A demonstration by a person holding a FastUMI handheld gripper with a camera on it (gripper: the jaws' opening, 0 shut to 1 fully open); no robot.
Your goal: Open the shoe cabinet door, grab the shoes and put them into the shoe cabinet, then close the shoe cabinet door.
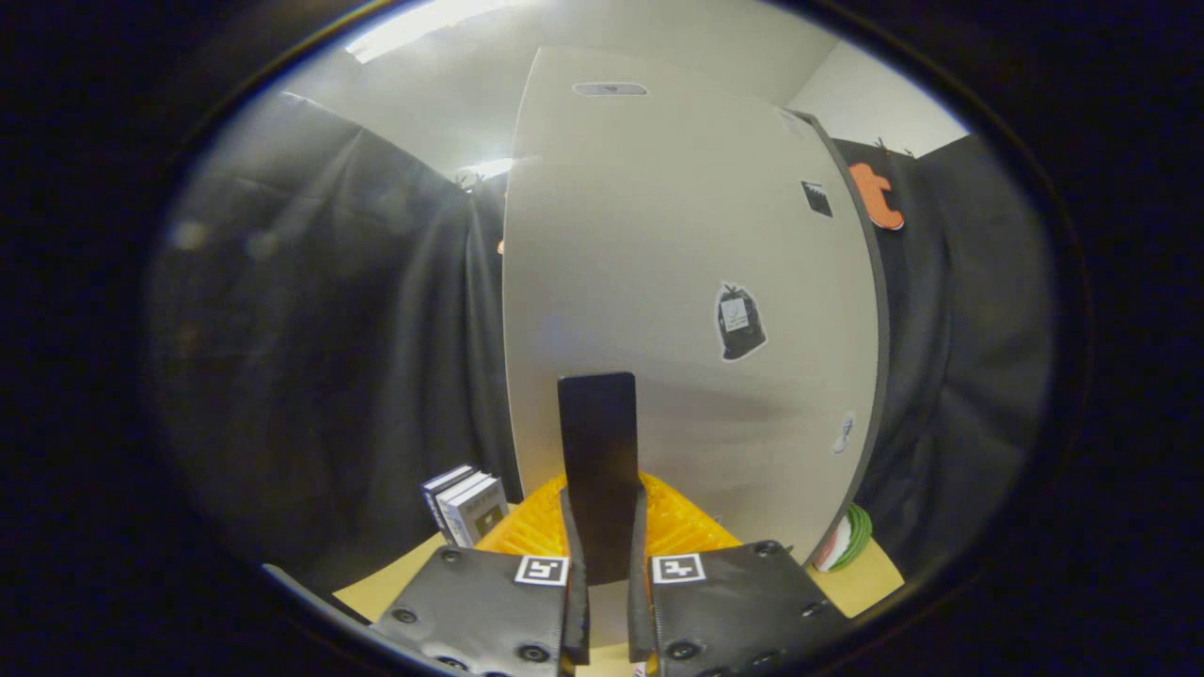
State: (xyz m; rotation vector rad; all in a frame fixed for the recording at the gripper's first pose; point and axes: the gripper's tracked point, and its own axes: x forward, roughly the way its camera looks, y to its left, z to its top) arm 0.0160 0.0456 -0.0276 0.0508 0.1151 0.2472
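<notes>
A wooden desk (861, 588) with a pale tan top serves as the landmark. At its near left side stand a few small boxes (467, 506) packed upright together like books, dark-sided with white faces. In the middle of the desk lies a ribbed orange-yellow tray or basket (682, 527). Toward the desk's right edge sits a round object (849, 541) with green, white and red bands, partly hidden. Black cloth (310, 357) hangs behind the desk on both sides, beneath a white ceiling with a bright light (423, 23).
</notes>
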